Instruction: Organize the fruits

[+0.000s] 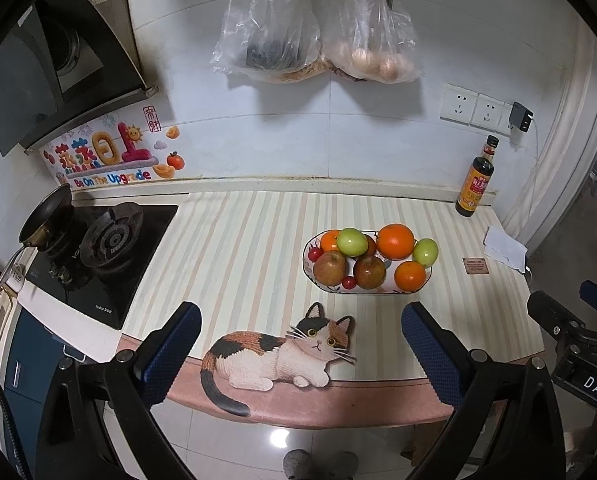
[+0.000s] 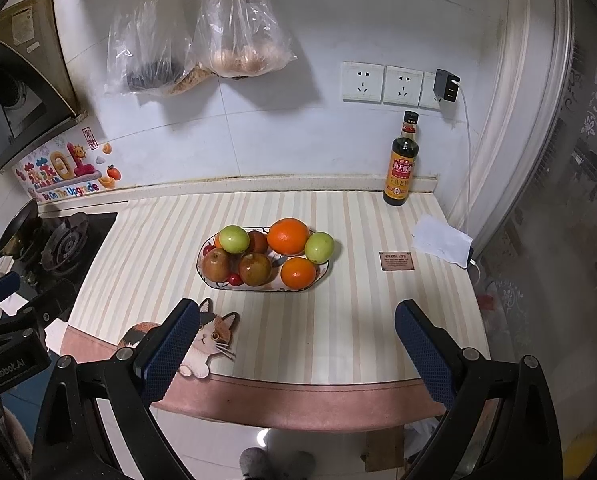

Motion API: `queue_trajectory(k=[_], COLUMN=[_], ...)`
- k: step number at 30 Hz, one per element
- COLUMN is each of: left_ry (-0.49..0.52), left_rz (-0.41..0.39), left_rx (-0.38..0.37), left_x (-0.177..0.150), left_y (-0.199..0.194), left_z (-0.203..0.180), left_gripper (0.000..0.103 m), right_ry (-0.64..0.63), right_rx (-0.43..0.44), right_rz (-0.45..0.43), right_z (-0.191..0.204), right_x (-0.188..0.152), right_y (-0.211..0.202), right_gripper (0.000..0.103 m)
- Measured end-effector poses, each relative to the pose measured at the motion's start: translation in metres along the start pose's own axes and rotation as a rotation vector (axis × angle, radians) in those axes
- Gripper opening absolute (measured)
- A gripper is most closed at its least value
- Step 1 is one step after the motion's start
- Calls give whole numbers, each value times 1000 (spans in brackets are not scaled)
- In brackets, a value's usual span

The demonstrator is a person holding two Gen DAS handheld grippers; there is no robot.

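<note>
An oval patterned plate [image 1: 308,268] [image 2: 322,274] sits on the striped counter, piled with fruit: oranges [image 1: 395,241] [image 2: 288,236], green apples [image 1: 352,241] [image 2: 234,239], red-brown apples [image 1: 330,268] [image 2: 255,269] and small red cherry tomatoes [image 1: 348,282] [image 2: 234,279]. My left gripper [image 1: 301,332] is open and empty, above the counter's front edge, short of the plate. My right gripper [image 2: 297,330] is open and empty, also near the front edge, below and right of the plate.
A cat-shaped mat [image 1: 274,350] [image 2: 208,340] lies at the front edge. A gas stove [image 1: 106,248] with a small pan [image 1: 44,216] is at the left. A soy sauce bottle [image 2: 402,162], a white tissue [image 2: 440,240] and a small card [image 2: 396,261] sit at the right. Plastic bags [image 1: 314,28] hang on the wall.
</note>
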State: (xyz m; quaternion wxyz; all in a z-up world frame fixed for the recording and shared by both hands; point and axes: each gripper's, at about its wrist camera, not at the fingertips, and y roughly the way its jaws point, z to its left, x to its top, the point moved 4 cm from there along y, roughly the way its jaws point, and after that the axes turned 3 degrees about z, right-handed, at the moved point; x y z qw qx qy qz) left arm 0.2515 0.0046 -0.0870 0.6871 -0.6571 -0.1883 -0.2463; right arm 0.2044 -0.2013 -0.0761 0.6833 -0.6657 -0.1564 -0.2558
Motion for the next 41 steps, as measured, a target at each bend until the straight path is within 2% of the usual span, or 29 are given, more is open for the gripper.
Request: queue_trajectory(k=[41], left_ry=[12], left_rz=[-2], left_rx=[-18], left_x=[-6], left_y=[-1], left_z=[-9], left_gripper=[103], right_ry=[-15], right_rx=[5], right_rz=[7], right_z=[4], right_x=[-1], right_y=[1], right_gripper=[101])
